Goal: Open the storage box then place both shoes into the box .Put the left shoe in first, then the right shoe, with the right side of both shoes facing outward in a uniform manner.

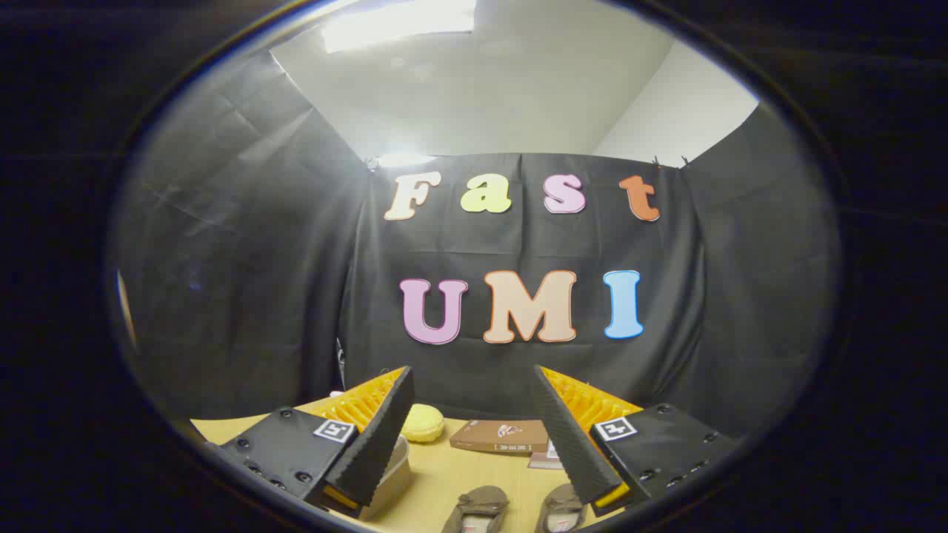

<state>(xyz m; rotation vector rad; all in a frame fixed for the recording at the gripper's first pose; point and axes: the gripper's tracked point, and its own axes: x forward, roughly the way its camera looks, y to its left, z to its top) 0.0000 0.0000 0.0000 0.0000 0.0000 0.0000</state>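
While the gripper hangs above the table, this is how things lie:

Gripper: the gripper [474,385] has its fingers spread wide apart, holding nothing; the gap between them frames the table and the black cloth wall.

Shoes: two grey-brown fabric flat shoes with small bows lie side by side on the pale wooden table [444,474], low between the fingers. The left-hand shoe [478,507] and the right-hand shoe [561,509] are near each other but apart; the second sits just beside the right finger.

Shoe direction: the bowed ends point away, toward the wall, so each long axis runs from near to far. Only the front parts are in view.

Storage box: a translucent plastic box [396,474] stands just beside the left finger, partly hidden behind it; whether it is open I cannot tell.

Beyond the shoes: a round pale yellow cushion-like thing [424,423] and a flat brown cardboard box [498,436] lie farther back.

Writing: the brown box carries a small picture and a printed strip, too small to read.
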